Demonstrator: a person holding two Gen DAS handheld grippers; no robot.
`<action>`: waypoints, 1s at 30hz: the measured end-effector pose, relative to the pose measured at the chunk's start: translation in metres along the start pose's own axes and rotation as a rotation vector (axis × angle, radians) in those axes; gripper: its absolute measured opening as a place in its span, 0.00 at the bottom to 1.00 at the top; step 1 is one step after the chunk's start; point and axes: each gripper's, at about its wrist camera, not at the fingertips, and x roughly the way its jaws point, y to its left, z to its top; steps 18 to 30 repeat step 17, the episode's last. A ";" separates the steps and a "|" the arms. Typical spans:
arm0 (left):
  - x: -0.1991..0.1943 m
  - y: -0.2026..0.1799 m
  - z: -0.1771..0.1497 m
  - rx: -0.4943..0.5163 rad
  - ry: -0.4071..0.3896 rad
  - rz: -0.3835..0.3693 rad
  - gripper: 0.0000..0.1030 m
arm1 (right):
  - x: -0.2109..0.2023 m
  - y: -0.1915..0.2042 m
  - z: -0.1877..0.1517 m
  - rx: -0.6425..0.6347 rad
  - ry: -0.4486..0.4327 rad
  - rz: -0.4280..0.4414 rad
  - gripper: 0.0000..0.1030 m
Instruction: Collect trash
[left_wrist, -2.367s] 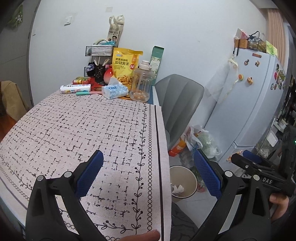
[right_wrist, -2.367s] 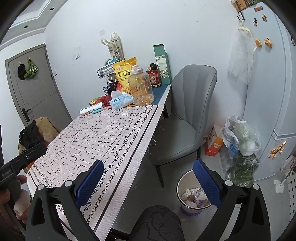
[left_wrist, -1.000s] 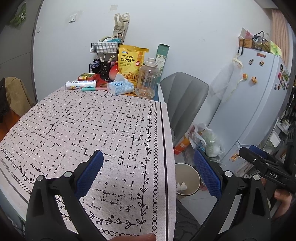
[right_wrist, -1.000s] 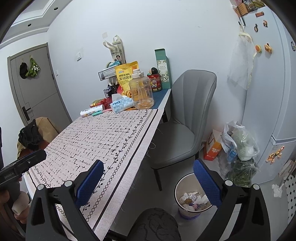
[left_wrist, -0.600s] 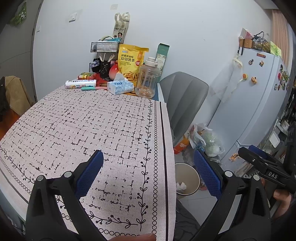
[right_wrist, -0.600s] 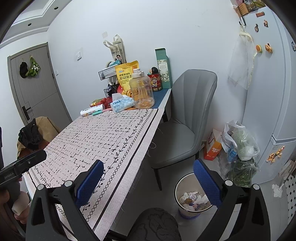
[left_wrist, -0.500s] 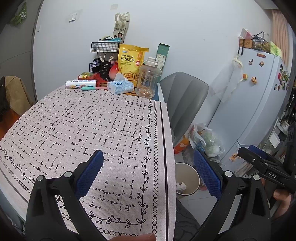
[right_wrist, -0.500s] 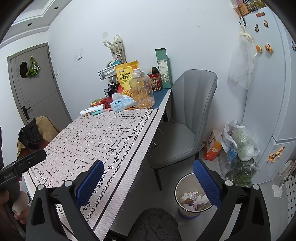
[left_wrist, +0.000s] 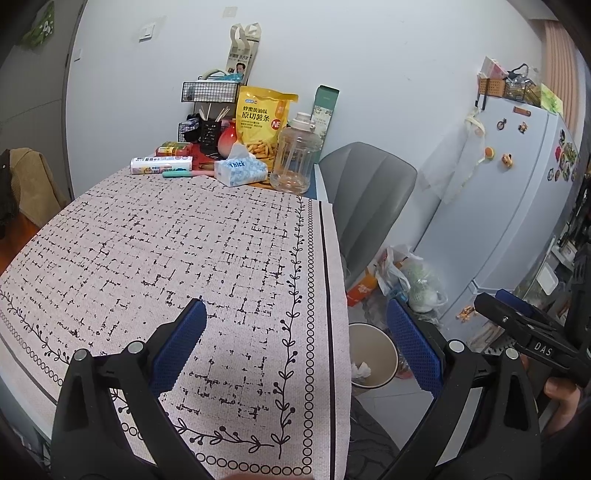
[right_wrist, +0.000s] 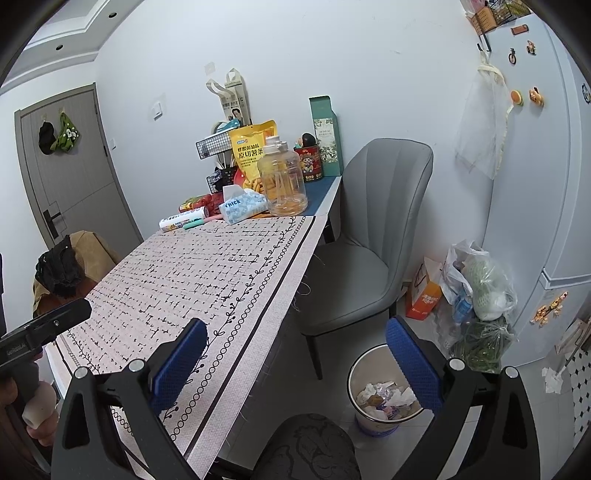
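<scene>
Both tongs, left gripper (left_wrist: 295, 343) and right gripper (right_wrist: 293, 360), agape, empty; "Thick" tissue pack (left_wrist: 241, 170).

Patterned tablecloth (left_wrist: 184, 251), yellow snack bag (left_wrist: 263, 125), tissue pack (left_wrist: 240, 170), grey chair (right_wrist: 373, 236)

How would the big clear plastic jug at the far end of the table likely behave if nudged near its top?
The clear plastic jug looks almost empty, so probably light for its size. Tall on a narrow base, it may tip rather than slide. Its ribbed walls probably flex slightly.

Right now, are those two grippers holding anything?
Left gripper: open, holding nothing.
Right gripper: open, holding nothing.
</scene>
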 end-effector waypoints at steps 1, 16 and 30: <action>0.000 -0.001 0.000 0.005 0.000 -0.001 0.94 | 0.000 0.000 0.000 0.001 0.002 0.000 0.92; 0.015 0.024 -0.008 -0.060 0.031 0.038 0.94 | 0.039 0.010 -0.014 -0.042 0.121 0.022 0.92; 0.016 0.031 -0.010 -0.076 0.034 0.050 0.94 | 0.045 0.015 -0.016 -0.056 0.141 0.024 0.92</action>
